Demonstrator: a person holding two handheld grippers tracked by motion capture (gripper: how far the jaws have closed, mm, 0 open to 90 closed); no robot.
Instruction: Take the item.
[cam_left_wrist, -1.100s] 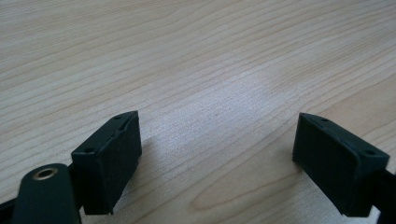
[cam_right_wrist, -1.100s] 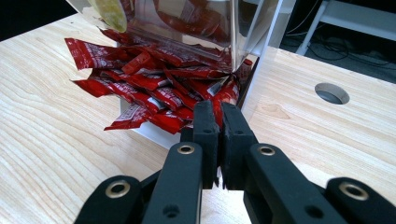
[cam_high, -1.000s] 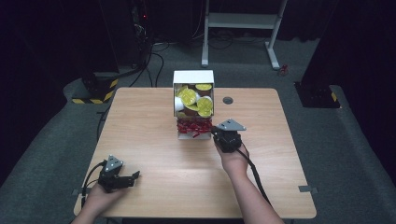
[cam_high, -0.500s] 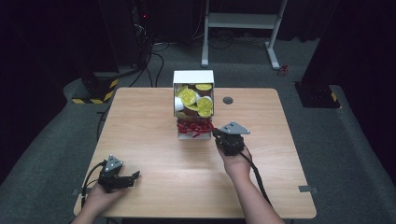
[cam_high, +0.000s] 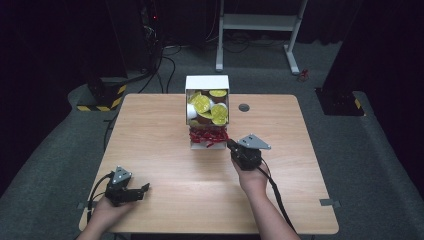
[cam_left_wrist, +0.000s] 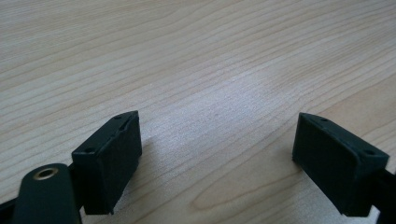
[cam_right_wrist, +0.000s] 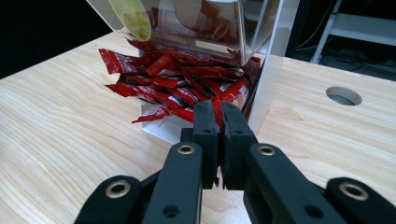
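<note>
Two tongs we list. Right tongs (cam_right_wrist: 218, 122) clamped on one red sachet (cam_right_wrist: 216, 105) at the dispenser (cam_high: 207, 92) tray's heap of red sachets (cam_right_wrist: 177, 88); print too small to read. Left tongs (cam_left_wrist: 217, 158) apart over bare counter (cam_high: 165, 160), well clear of the dispenser, near the counter's front edge.

White box (cam_high: 207, 85) blocks the table's (cam_high: 150, 130) far middle; sides lie open
</note>
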